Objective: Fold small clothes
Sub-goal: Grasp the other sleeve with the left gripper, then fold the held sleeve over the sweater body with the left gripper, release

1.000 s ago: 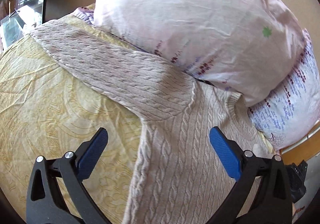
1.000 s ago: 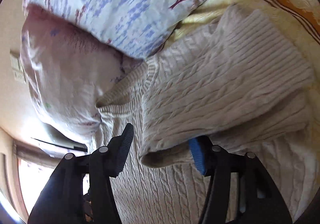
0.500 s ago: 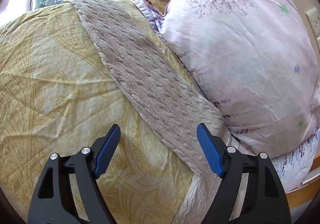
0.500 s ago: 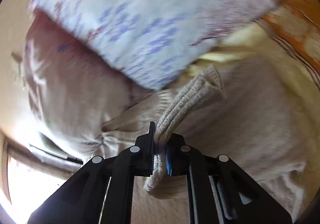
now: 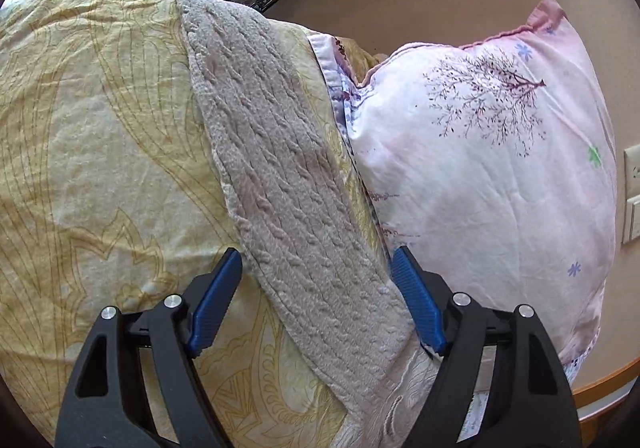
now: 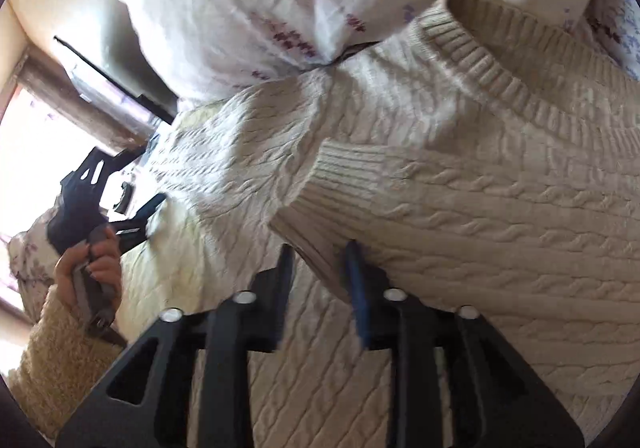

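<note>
I've laid one sleeve (image 6: 460, 216) across the sweater (image 6: 304, 388), right hand-held gripper (image 6: 320, 272) just spreading off its cuff, left hand-held gripper (image 5: 316, 300) spread astride the unfolded sleeve (image 5: 280, 168).

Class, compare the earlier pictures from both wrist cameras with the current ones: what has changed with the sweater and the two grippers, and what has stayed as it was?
The right gripper clamped the sleeve cuff, carried it across the sweater's chest below the collar, and has just been opening; the cuff edge is between its jaws. The left gripper travelled out along the other sleeve, its jaws closing partway, open astride it. Pillow and yellow quilt stayed put.
</note>
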